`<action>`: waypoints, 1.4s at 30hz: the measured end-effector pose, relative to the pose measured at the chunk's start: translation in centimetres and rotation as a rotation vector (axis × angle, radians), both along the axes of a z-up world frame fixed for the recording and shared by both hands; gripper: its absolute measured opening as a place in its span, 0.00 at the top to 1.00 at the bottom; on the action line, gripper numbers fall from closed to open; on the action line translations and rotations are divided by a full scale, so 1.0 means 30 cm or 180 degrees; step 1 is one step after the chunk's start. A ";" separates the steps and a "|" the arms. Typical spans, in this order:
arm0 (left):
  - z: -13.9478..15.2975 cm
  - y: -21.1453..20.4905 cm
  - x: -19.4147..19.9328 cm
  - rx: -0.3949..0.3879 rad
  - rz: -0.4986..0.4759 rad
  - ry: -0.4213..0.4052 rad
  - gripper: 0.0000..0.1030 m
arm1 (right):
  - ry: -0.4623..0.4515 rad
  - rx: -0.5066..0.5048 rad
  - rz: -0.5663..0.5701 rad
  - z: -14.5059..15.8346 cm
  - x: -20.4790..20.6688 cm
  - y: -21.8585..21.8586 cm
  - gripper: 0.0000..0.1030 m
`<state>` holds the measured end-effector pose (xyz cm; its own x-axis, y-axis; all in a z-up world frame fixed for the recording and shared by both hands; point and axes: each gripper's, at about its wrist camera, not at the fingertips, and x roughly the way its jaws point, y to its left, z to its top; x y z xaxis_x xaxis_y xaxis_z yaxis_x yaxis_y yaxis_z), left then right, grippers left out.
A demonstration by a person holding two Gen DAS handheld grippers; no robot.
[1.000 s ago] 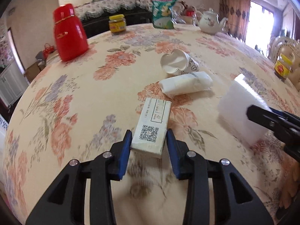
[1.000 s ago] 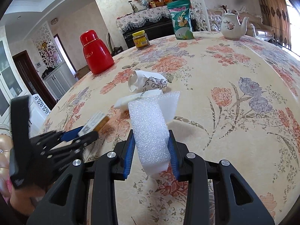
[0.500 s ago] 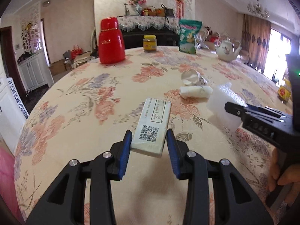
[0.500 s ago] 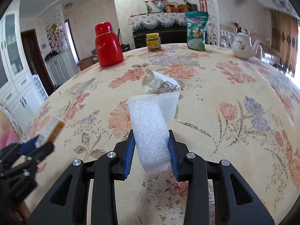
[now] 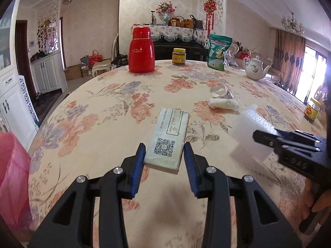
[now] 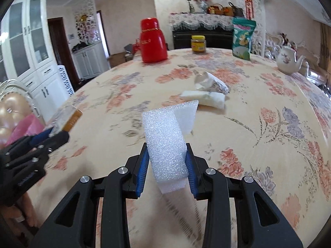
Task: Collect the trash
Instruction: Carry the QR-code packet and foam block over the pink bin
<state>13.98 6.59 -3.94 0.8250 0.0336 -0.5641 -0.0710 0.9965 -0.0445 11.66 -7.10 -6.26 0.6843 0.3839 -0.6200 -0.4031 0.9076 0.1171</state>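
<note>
While both items are held clear of the surface (image 5: 103, 107), the left wrist view shows the left tongs (image 5: 163, 161) clamped on the near end of a flat paper packet (image 5: 169, 136) bearing a QR code. Its far end projects forward unsupported and does not sag, so it is judged light and fairly stiff, though likely crushable under hard pressure. Grip across the short width, as now, appears sound. A pink bag (image 5: 12, 177) sits at the left edge beside the surface, judged the likely receptacle. 2 further pieces of trash lie on the surface well ahead: a crumpled paper cup (image 5: 220, 91) and, just in front of it, a rolled white wrapper (image 5: 223, 104); whether they touch cannot be told. The right tongs (image 5: 266, 139) enter from the right carrying a blurred white block.

Seen from the right wrist, the right tongs (image 6: 167, 165) are closed on a white foam block (image 6: 165, 144), gripped at its near end across the width. Foam of this kind is judged very light, soft and compressible; its textured face should resist slipping, but a firm squeeze may dent it. A second foam flap angles off behind the block. The left tongs (image 6: 51, 136) appear low left with the packet's edge visible. Cup (image 6: 209, 81) and wrapper (image 6: 204, 98) remain to be collected; both look light and deformable, best pinched across the middle
</note>
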 end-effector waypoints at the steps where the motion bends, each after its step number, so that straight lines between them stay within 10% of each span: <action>1: 0.000 0.005 -0.016 -0.0014 0.0011 -0.0012 0.64 | -0.0016 0.0005 0.0020 0.009 -0.015 0.003 0.67; 25: 0.009 0.125 -0.338 -0.0061 0.0092 -0.0257 0.64 | -0.0209 -0.0044 0.0652 0.068 -0.292 0.199 0.67; 42: 0.049 0.464 -0.578 0.0007 0.0870 -0.0463 0.64 | -0.0337 -0.0226 0.1484 0.087 -0.349 0.591 0.67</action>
